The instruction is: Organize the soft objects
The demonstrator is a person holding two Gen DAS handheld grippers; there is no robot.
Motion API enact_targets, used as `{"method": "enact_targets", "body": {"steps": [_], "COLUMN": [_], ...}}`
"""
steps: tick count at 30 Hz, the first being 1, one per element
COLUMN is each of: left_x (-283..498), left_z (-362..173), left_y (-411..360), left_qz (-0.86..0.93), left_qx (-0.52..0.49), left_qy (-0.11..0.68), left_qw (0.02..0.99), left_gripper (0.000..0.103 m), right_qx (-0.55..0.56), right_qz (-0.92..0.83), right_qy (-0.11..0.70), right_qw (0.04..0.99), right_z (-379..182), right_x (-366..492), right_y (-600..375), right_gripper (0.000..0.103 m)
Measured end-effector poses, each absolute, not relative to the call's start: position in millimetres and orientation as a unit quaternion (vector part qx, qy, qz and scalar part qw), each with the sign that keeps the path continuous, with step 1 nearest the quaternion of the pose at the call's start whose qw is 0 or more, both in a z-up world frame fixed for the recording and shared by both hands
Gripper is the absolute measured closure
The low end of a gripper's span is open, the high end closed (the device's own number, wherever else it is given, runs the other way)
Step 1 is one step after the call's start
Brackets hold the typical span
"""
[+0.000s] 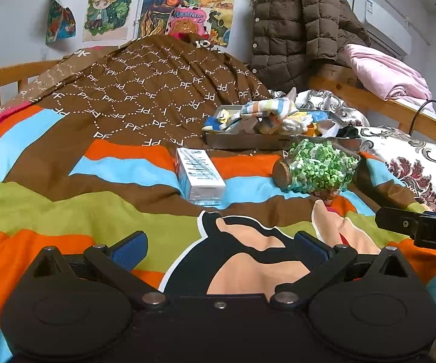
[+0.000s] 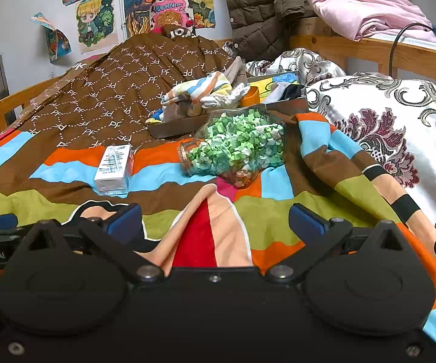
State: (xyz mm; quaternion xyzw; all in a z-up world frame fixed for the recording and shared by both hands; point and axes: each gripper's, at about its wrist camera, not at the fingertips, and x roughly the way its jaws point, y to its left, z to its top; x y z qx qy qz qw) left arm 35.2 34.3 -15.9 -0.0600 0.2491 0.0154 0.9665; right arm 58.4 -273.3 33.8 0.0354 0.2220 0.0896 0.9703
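Two grippers hover low over the striped bedspread, neither holding anything. In the left wrist view, the left gripper is spread wide and empty above the cartoon print, with the small carton just beyond it and the jar of green paper stars lying on its side to the right; the soft cloths sit heaped in the tray at the far side. In the right wrist view, the right gripper is likewise wide open and empty, and the jar lies directly between it and the tray. My worry is that a straight reach for the cloths nudges the jar, which could roll on the yielding bedding. Loosely tangled cloths may also drag neighbours out, or tip the tray on the uneven quilt.
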Motion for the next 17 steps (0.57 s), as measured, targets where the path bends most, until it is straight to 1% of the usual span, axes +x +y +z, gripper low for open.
{"method": "enact_targets", "body": {"steps": [17], "left_x": [34.9], "left_z": [-15.1], "left_y": [36.1], "left_qz": [0.024], "left_qx": [-0.055], "left_qy": [0.256], "left_qw": [0.965], "left_gripper": [0.001], "right_qx": [0.036], "right_qz": [0.088], "right_qy": [0.225], "right_qw": [0.970], "right_z": [34.1], "right_x": [56.4], "right_y": [-270.6], "right_gripper": [0.001]}}
